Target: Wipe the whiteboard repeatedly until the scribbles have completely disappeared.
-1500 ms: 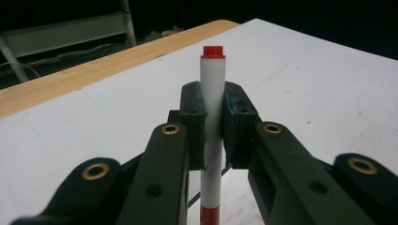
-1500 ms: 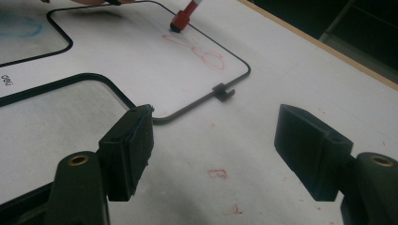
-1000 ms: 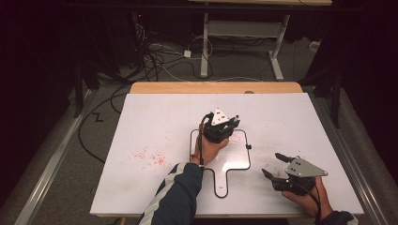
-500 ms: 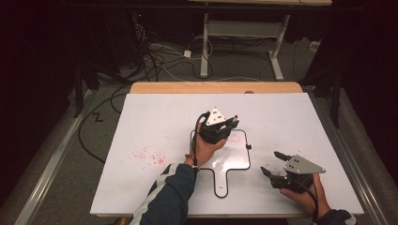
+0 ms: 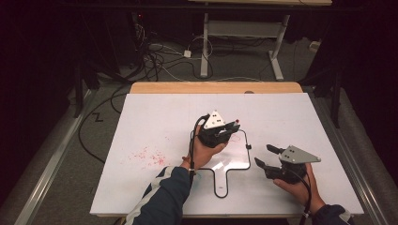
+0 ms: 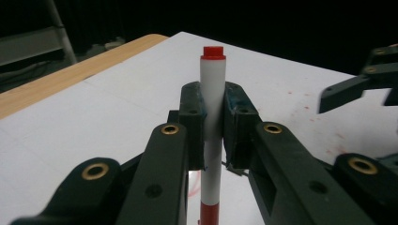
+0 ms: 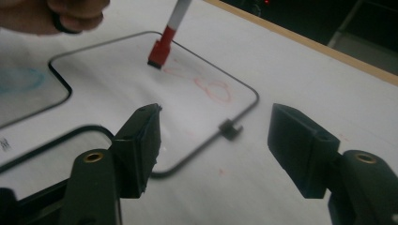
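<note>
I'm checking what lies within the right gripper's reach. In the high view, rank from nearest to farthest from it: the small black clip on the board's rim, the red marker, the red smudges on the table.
From the right gripper:
1. Small black clip, just to its left.
2. Red marker, held in the left gripper, farther up-left.
3. Red smudges, far left on the table.

White table (image 5: 141,117), wooden far edge, red smudges (image 5: 149,157), black-rimmed paddle-shaped board (image 5: 234,161) lying flat

Red handwritten marks (image 7: 206,84) stand on the small whiteboard (image 7: 117,61), just ahead of the right gripper (image 7: 213,150) and beside the tip of the red marker (image 7: 164,40). They resemble looped figures, possibly an 8, but cannot be read with certainty. No other text is legible.
</note>
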`<action>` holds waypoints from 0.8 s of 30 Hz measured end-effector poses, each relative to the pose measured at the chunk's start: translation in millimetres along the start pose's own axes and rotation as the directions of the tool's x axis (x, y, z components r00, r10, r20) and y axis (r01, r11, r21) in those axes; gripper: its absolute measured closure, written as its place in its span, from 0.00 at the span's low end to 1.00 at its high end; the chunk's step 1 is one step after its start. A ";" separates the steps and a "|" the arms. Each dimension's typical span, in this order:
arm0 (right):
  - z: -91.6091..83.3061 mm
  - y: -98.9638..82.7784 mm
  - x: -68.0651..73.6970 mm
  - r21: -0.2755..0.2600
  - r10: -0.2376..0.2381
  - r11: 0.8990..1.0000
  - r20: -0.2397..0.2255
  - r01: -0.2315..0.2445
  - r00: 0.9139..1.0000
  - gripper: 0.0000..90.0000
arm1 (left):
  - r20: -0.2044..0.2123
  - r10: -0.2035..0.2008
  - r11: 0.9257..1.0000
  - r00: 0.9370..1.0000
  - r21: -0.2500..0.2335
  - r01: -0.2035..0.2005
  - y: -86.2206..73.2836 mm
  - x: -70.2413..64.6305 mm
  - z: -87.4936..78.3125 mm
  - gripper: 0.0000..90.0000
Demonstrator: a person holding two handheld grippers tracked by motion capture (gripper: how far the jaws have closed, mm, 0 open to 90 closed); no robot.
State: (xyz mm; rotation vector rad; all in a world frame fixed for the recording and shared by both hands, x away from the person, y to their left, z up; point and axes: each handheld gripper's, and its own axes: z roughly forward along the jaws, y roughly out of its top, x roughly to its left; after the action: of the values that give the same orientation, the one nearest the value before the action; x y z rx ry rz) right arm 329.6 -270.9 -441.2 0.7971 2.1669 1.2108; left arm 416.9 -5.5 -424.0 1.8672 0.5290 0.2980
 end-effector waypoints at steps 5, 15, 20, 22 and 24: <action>16.0 20.7 -0.1 -0.024 0.042 0.999 -0.058 -0.043 0.997 0.43 | 0.022 0.018 1.000 1.000 -0.005 -0.018 2.3 -8.2 -0.7 0.87; 53.3 41.6 9.1 -0.032 0.132 0.990 -0.155 -0.138 0.979 0.52 | 0.049 0.021 0.999 0.999 -0.028 -0.019 5.2 -18.5 -6.7 0.87; 61.5 47.3 12.0 -0.047 0.118 0.991 -0.143 -0.126 0.983 0.70 | 0.027 0.024 0.999 0.999 -0.023 -0.023 4.0 -19.4 -11.0 0.87; 64.2 48.2 11.3 -0.041 0.115 0.992 -0.150 -0.122 0.982 0.81 | 0.022 0.016 1.000 1.000 -0.025 -0.015 2.6 -17.6 -13.1 0.87; 67.1 48.9 11.4 -0.036 0.094 0.994 -0.141 -0.100 0.986 0.90 | 0.016 0.013 1.000 1.000 -0.023 -0.012 0.8 -16.4 -14.7 0.87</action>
State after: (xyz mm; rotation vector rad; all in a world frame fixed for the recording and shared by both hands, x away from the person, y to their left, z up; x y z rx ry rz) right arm 379.4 -204.3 -431.1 0.8308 2.2263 1.3953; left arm 396.3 -1.7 -417.3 1.8501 0.5014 0.2960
